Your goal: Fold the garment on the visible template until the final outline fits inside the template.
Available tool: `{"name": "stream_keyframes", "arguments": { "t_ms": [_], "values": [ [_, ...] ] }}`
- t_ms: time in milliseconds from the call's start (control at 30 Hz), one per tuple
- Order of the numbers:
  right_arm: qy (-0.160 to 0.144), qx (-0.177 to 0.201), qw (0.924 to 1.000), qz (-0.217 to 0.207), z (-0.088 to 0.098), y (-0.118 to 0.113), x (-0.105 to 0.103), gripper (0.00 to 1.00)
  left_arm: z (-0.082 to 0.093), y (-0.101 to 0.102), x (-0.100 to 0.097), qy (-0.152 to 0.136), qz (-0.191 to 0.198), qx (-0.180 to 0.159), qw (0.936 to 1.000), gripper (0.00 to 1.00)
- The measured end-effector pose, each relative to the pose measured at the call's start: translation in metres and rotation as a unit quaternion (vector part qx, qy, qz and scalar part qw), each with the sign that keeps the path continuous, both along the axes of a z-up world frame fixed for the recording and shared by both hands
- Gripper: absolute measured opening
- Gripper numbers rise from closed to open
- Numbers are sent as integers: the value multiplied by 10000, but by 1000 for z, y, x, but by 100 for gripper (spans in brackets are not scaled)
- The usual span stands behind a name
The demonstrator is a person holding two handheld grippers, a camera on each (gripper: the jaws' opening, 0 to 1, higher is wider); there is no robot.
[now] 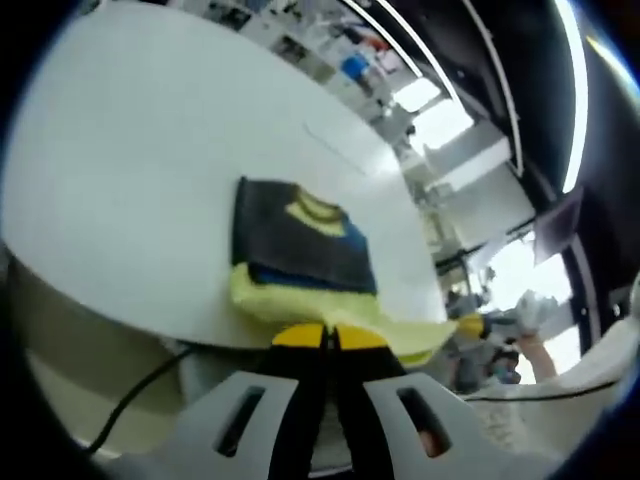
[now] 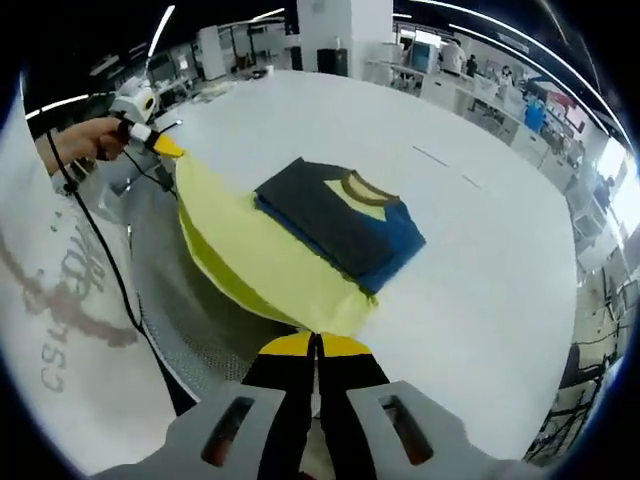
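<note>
Right gripper (image 2: pixel 315 345) clamped on the near yellow corner of the garment (image 2: pixel 335 225); left gripper (image 1: pixel 328 336) pinching the other corner. Yellow hem stretched off the edge of the white table (image 2: pixel 480 290), dark folded part lying flat on top.

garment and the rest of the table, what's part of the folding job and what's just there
Job:
garment, yellow hem off the table edge
left hand-held gripper, shut on hem
right hand-held gripper, shut on hem

Just there:
black cable
background benches
</note>
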State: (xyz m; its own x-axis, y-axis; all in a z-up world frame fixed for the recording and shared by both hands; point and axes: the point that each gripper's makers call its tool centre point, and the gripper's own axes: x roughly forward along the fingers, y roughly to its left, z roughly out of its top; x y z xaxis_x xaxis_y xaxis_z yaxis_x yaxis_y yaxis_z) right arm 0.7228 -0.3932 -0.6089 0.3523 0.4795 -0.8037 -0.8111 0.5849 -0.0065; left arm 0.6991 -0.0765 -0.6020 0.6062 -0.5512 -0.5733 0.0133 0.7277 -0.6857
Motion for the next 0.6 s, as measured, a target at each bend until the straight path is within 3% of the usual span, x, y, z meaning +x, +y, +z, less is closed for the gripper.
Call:
{"name": "stream_keyframes", "arguments": {
  "t_ms": [267,600],
  "values": [
    [-272,-68,9995,122,2,0,56,1,3,7,50,-219,-169,147,9995,0],
    [-463,-117,9984,287,-4,19,125,1,-5,12,123,-388,-378,298,9981,0]
  ]
}}
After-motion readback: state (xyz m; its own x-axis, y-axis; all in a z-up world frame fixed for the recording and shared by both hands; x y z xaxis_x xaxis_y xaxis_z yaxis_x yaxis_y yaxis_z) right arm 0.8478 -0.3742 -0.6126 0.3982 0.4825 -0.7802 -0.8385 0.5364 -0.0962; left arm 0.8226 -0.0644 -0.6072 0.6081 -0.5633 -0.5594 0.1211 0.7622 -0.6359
